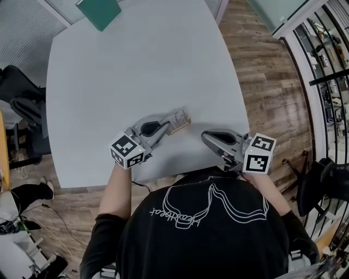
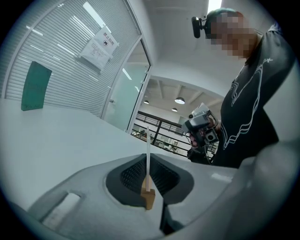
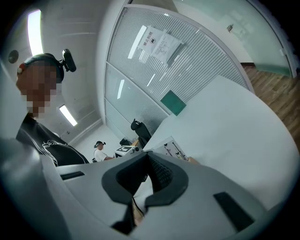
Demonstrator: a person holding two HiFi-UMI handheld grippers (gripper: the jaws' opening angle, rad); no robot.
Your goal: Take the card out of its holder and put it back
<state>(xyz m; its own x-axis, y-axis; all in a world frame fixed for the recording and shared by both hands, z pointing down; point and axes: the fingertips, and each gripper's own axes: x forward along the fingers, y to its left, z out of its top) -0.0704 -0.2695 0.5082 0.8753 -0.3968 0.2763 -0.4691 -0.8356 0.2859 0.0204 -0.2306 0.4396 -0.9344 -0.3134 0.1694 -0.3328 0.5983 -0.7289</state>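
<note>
The left gripper (image 2: 147, 158) has its jaws closed on the card (image 2: 147, 145). The card stands upright and edge-on straight ahead, one pad against each face. Directly below the jaws sits the wooden holder (image 2: 148, 197), with the card's foot still in its slot. In the head view the holder's long side runs on roughly along the line this gripper points, so the jaws take the card at its near end. Judged from this, the coming move is a lift straight up out of the slot.

The right gripper (image 1: 206, 136) is the farther one. It lies to the holder's right, near it but apart from it, with its jaws closed on nothing. It looks free to steady the holder, which seems light enough to rise with the card.

Everything rests on a pale, smooth table (image 1: 136, 65). A flat green thing (image 1: 99, 12) lies well beyond both grippers at the far edge. Around the table are a wood-look floor (image 1: 256, 82), a wall of blinds (image 2: 56, 56) and a dark office chair (image 1: 16, 87).
</note>
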